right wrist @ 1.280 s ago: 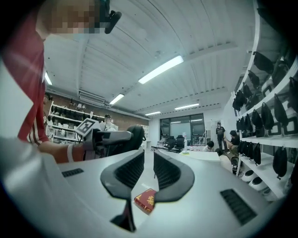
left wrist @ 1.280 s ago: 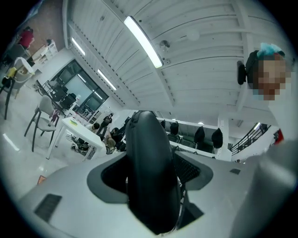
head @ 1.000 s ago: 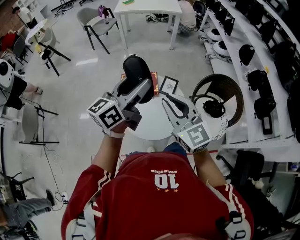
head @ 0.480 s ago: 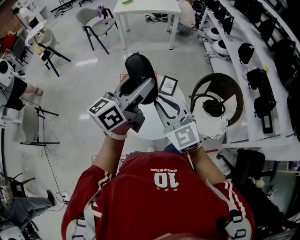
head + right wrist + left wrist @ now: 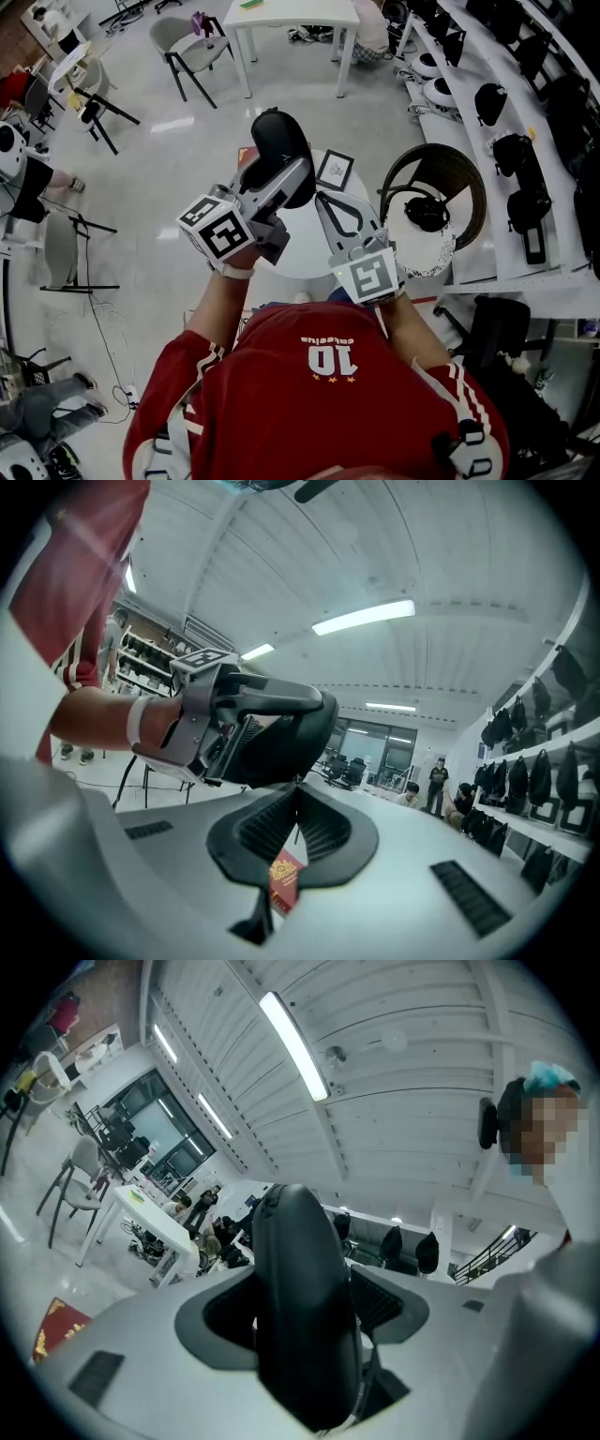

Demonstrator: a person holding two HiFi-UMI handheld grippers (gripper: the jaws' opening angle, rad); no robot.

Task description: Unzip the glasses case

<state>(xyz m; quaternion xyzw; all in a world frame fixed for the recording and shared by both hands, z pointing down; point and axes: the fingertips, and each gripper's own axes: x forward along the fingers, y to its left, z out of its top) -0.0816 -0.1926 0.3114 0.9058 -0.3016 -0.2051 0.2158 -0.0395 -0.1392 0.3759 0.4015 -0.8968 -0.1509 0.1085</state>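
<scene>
Far left in head view we see grey chairs (image 5: 187, 37) & a white table (image 5: 295, 14) out on the floor. Our left gripper (image 5: 284, 180) has its tongs spread wide & clamped on the black glasses case (image 5: 278, 139), one pad on each side. The case is held up in the air over a round white table (image 5: 300, 246), long axis pointing away from us. In left gripper view it fills the gap edge-on. It looks zipped shut, so whatever's inside is hidden. A thin seam runs down its near right edge, but the zip tab is too small to pick out. Below the case a red booklet (image 5: 284, 878) w/ gold emblem lies on the round table, mostly covered in head view. Just right of it stands a small framed picture (image 5: 335, 171). Then the right gripper (image 5: 325, 201) comes in beside the case, tongs narrowed till the tips meet, right at the case's lower edge. Whether they nip the zip tab we can't tell. Further right, a round dark-rimmed tub (image 5: 469, 183) holds a black headset-like item (image 5: 427, 214) w/ cable. The shelves (image 5: 525, 103) at far right carry black gear, cut off by the frame.
</scene>
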